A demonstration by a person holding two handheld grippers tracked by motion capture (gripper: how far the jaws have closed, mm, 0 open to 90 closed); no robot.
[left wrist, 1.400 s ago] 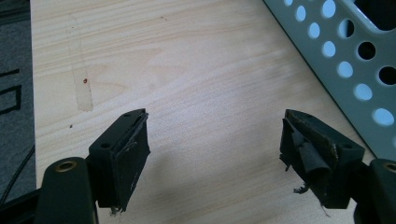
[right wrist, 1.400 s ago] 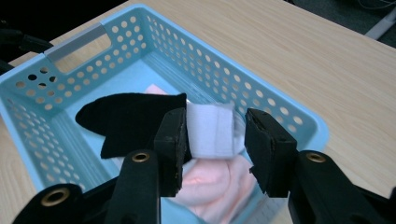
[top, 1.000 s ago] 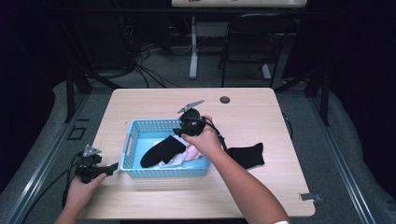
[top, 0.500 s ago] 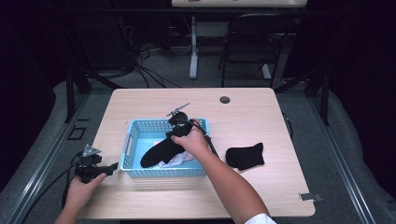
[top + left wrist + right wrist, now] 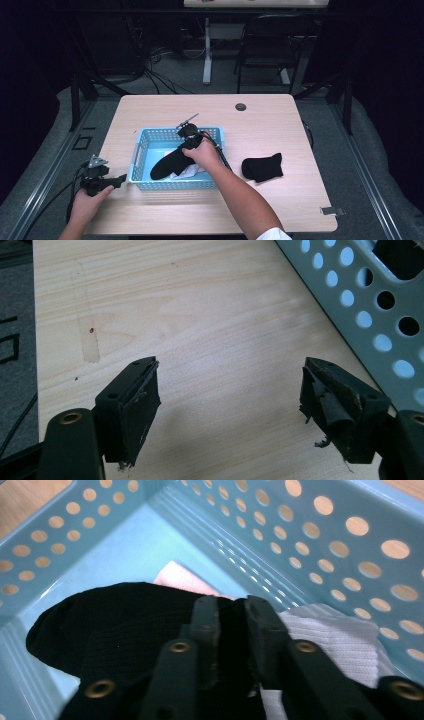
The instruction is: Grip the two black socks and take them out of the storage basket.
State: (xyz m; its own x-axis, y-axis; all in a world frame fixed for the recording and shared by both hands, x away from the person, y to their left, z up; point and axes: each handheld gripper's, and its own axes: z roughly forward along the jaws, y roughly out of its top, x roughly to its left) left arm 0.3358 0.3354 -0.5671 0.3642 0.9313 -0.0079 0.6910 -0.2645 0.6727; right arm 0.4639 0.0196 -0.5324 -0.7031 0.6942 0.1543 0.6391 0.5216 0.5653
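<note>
We pinch a black sock (image 5: 115, 630) between our right gripper (image 5: 231, 607) jaws, probably to drop it in the blue basket (image 5: 300, 535) below, while our left gripper (image 5: 230, 390) idles wide open

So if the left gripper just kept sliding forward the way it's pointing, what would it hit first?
Probably the blue basket: the left gripper, jaws open, points along bare table, and the basket's perforated wall slants across its path ahead, though depth is unclear.
</note>
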